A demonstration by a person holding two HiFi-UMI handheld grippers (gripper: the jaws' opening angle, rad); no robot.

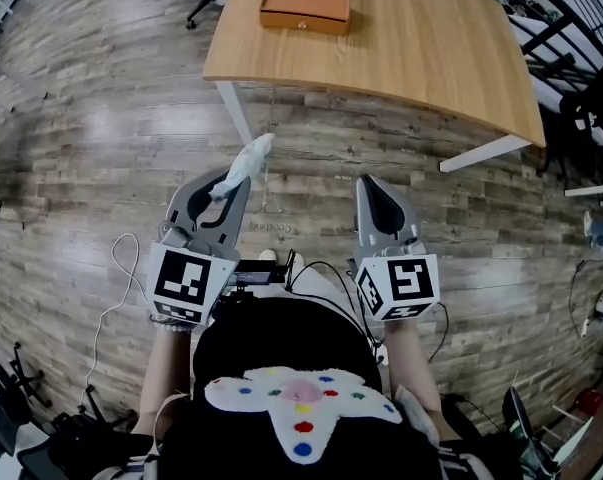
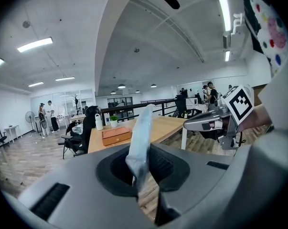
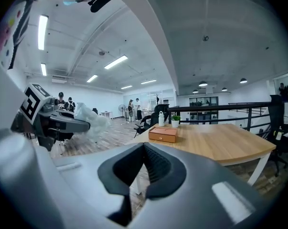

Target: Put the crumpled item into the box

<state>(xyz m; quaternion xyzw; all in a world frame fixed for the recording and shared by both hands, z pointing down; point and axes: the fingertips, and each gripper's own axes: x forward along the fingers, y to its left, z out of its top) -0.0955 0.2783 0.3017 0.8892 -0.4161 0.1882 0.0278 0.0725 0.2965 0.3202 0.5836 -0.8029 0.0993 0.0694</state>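
Wood-plank floor fills the left of the head view, with a thin white cable looping over it beside the person's left forearm. Next comes the left gripper, held out in front of the body, its marker cube facing up. Its jaws are closed on the crumpled item, a pale, twisted wad that sticks up and forward past the fingertips, in the air over the floor and short of the table's near edge. In the left gripper view the crumpled item rises from between the ribbed pads, which press it from both sides at its lower end.

Further right and farther away, the box lies on the table near its far left corner, well apart from both tools. It is a flat orange-brown case with its lid down. The right gripper view shows the box with a white bottle and a small potted plant behind it.

Right of the item, the right gripper is held level with the left one, also over the floor. In its own view the right gripper has its pads meeting at the tips with nothing between them.
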